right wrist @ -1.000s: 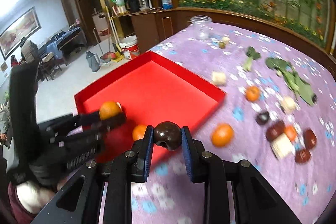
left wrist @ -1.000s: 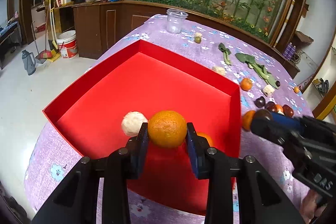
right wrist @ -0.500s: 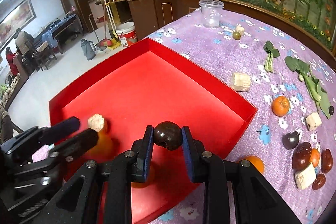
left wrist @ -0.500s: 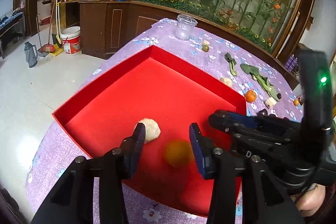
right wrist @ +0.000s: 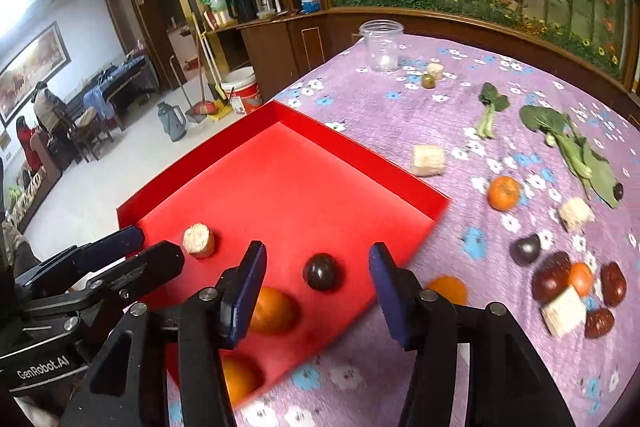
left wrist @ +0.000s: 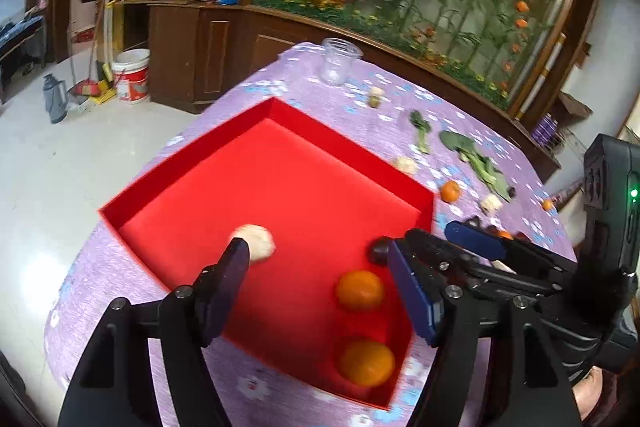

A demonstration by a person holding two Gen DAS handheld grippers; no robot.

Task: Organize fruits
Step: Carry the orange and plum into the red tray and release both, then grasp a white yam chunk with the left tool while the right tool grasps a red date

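A red tray [left wrist: 256, 115] [right wrist: 280, 111] lies on the purple flowered tablecloth. In it are two oranges [left wrist: 360, 289] [left wrist: 367, 363], a pale corn piece [left wrist: 258, 241] [right wrist: 199, 241] and a dark round fruit [right wrist: 321, 271]. My left gripper [left wrist: 320, 279] is open and empty above the tray's near side. My right gripper [right wrist: 318, 281] is open and empty just above the dark fruit. The right gripper also shows in the left wrist view [left wrist: 472, 247], and the left gripper in the right wrist view [right wrist: 120, 259].
On the cloth to the right lie an orange [right wrist: 504, 192], another orange [right wrist: 448, 289] by the tray, a dark plum [right wrist: 525, 249], red dates [right wrist: 614, 283], corn pieces [right wrist: 428, 159], and leafy greens [right wrist: 576, 147]. A clear jar [right wrist: 381, 45] stands at the far side.
My left gripper opened and dropped its orange into the tray. My right gripper moved over the tray, opened, and the dark fruit now lies on the tray floor.
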